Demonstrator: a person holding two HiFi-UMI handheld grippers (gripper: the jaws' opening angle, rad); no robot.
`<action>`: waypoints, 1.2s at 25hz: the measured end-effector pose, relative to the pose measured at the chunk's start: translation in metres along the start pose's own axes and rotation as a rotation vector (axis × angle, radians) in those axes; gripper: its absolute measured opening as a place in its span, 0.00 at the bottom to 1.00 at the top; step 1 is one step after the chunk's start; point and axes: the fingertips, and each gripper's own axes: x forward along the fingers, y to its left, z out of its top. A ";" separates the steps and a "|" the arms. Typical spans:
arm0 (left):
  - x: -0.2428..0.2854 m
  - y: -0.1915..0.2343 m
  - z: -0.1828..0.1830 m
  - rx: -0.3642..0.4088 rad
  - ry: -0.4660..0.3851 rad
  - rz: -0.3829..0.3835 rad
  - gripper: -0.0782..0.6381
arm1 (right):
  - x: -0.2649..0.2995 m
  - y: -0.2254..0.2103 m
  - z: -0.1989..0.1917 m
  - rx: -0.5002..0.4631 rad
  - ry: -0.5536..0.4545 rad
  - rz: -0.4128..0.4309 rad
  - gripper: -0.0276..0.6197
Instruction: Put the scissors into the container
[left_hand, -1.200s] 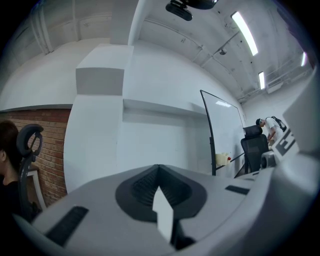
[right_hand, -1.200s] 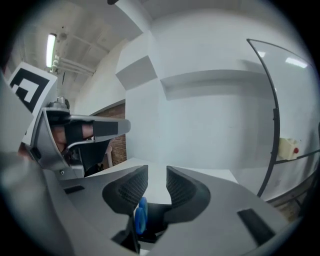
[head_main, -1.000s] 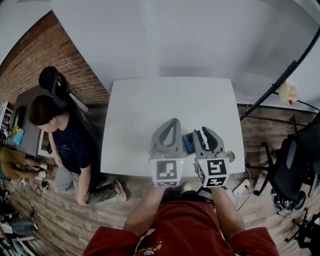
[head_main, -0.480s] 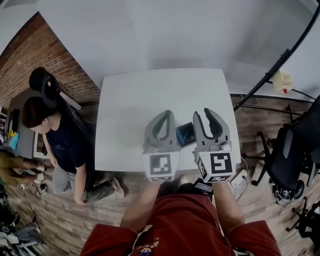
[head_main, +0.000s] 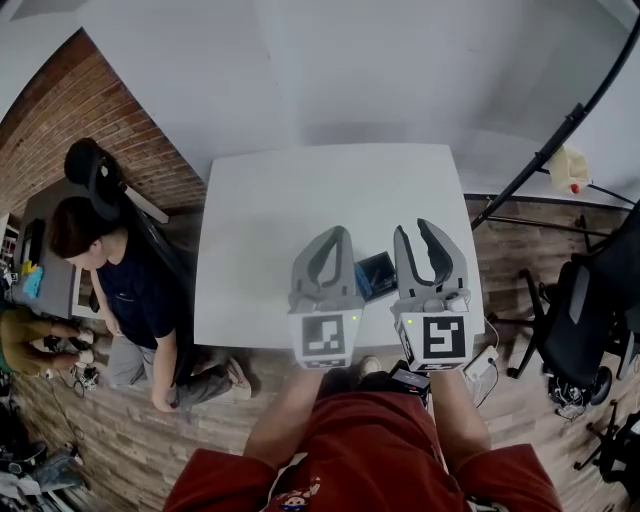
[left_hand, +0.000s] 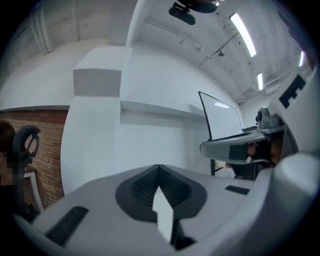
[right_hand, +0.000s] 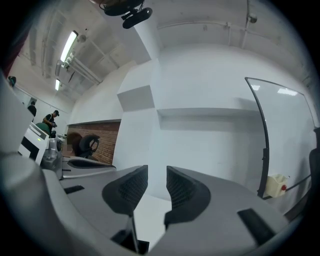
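Container (head_main: 376, 274), a small dark box seen only from the head view, sits by the near edge of the white table (head_main: 300, 200), with bare tabletop stretching beyond it; the scissors and their heading cannot be made out. Flanking the container, the left gripper (left_hand: 159, 167) is pressed together on nothing and the right gripper (right_hand: 156, 172) stands slightly parted, empty.

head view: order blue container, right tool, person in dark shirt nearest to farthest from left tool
1. blue container, just right of the left tool
2. right tool, on the container's other side
3. person in dark shirt, far left
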 end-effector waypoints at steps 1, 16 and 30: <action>0.000 0.001 0.000 0.001 0.000 0.002 0.12 | 0.001 0.000 -0.001 0.002 0.001 0.002 0.23; 0.010 -0.003 0.004 0.004 -0.002 -0.012 0.12 | 0.001 -0.012 -0.010 0.046 0.001 0.003 0.07; 0.014 -0.009 0.012 -0.030 -0.016 -0.001 0.12 | -0.003 -0.022 -0.009 0.058 -0.026 -0.021 0.05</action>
